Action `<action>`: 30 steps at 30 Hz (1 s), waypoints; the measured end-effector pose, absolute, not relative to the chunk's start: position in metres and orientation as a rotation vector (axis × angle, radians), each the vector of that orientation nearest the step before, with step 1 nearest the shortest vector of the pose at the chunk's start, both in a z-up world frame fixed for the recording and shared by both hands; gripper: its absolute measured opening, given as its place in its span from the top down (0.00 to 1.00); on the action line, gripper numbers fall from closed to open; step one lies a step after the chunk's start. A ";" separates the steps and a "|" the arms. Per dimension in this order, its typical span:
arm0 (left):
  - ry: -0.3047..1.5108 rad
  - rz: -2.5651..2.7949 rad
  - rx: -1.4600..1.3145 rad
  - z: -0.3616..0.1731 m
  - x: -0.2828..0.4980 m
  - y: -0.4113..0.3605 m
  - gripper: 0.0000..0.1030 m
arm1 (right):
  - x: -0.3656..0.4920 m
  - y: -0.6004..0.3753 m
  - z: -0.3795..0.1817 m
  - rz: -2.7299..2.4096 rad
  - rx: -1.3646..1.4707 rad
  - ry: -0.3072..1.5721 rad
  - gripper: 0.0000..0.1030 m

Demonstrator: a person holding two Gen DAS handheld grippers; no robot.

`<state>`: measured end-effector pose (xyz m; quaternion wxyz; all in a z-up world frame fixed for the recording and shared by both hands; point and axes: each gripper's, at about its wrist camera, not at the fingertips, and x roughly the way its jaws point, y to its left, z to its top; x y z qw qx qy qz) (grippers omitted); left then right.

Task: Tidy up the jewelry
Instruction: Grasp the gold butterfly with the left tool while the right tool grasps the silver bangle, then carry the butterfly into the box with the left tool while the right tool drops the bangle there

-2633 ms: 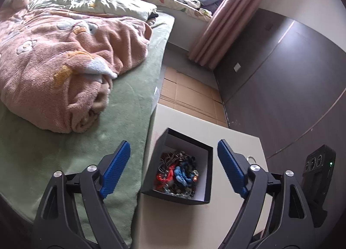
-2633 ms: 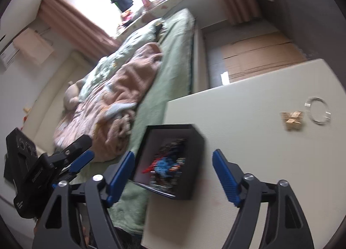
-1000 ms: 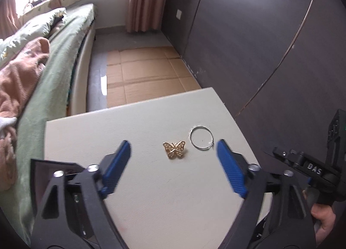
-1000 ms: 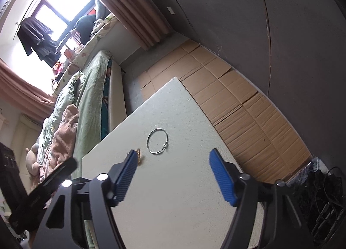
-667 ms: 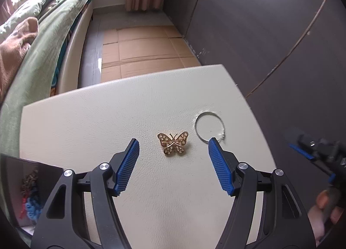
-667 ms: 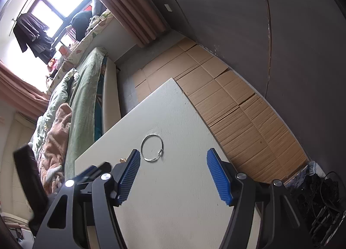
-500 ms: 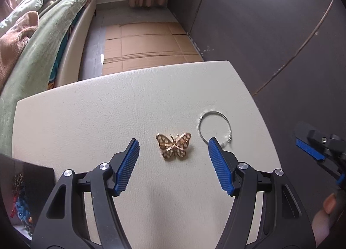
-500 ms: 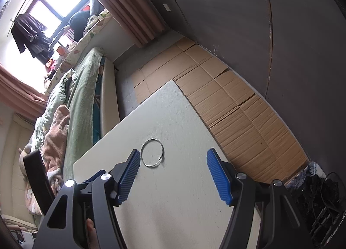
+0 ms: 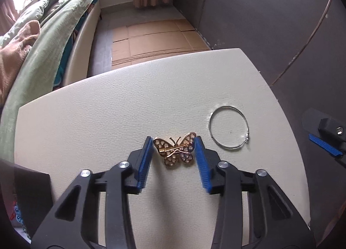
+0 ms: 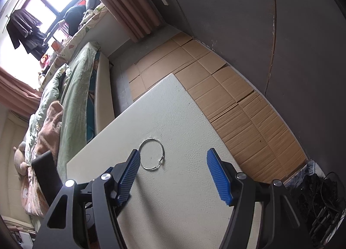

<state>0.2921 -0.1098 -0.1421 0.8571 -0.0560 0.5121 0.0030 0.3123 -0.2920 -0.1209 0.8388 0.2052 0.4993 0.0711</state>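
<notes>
Left gripper (image 9: 173,140) has just been closing its jaws, now narrowed to about the brooch's wingspan, butterfly brooch (image 9: 176,150) between the pads, wing tips at or just off the blue faces; contact looks likely on the right pad, can't confirm a firm pinch on either side. Brooch lies flat on the white table (image 9: 108,108), pin bar facing up, near the pad tips. Judgement: light, stiff, thin metal openwork, slippery on ribbed rubber, wings could bend or it could flip up if squeezed at the tips only; better hold across the body and pin bar, pads low against the table. Wire hoop (image 9: 229,126) sits outside the left jaws, just beyond the right pad, apart from the brooch. Right gripper (image 10: 172,160) hovers with jaws wide, nothing held; hoop (image 10: 151,154) sits just inside its left pad, partly overlapped by that pad in view. Hoop likely very light, springy, hard to lift off a flat top. Black box (image 9: 32,194) cut off at the lower left behind the left jaw, contents barely visible. Brooch underside hidden; hoop clasp too small to read.
</notes>
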 end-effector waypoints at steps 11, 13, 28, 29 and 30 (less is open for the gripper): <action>1.040 -0.043 -0.244 -0.122 0.281 -0.074 0.62 | 0.331 -0.251 -0.148 0.161 0.358 1.141 0.73; 1.026 -0.042 -0.256 -0.116 0.278 -0.067 0.62 | 0.333 -0.244 -0.152 0.158 0.345 1.149 0.78; 0.935 -0.042 -0.324 -0.079 0.252 -0.018 0.62 | 0.337 -0.202 -0.157 0.008 0.070 1.133 0.98; 0.931 -0.039 -0.324 -0.077 0.249 -0.015 0.62 | 0.336 -0.201 -0.157 0.013 0.073 1.137 0.98; 0.928 -0.038 -0.326 -0.075 0.247 -0.012 0.62 | 0.336 -0.202 -0.157 0.022 0.087 1.141 0.98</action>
